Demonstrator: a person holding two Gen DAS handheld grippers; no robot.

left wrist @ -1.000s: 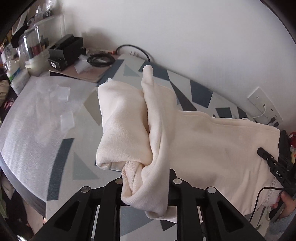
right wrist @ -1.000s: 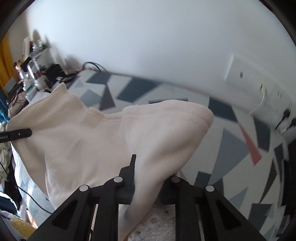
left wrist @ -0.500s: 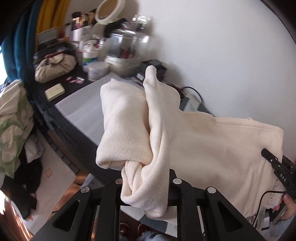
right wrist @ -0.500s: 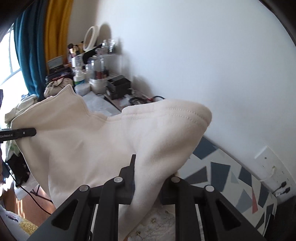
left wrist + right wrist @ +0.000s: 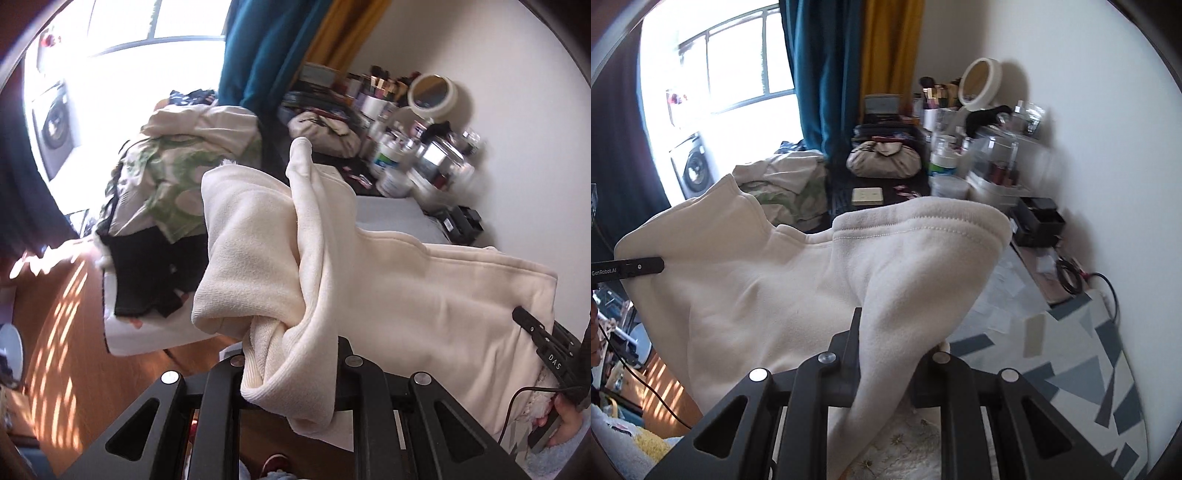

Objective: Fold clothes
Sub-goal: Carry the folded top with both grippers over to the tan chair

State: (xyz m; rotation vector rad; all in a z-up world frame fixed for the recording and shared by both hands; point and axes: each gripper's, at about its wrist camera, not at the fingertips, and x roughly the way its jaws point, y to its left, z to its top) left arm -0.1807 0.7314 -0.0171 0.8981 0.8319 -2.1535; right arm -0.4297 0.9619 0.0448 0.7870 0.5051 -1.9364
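Item: cream garment (image 5: pixel 406 280), held off the table (image 5: pixel 1082 354) between both tools, spanning from one to the other in the air. My left gripper (image 5: pixel 291 365) was clamped tight on a bunched, ribbed fold of it. My right gripper (image 5: pixel 886 362) was pinched on a hemmed corner, fabric draped over its jaws. A hand (image 5: pixel 567 421) gripped the right handle.

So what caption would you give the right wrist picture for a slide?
Right gripper shut on a cream sweatshirt, held up in front of a cluttered dressing table.
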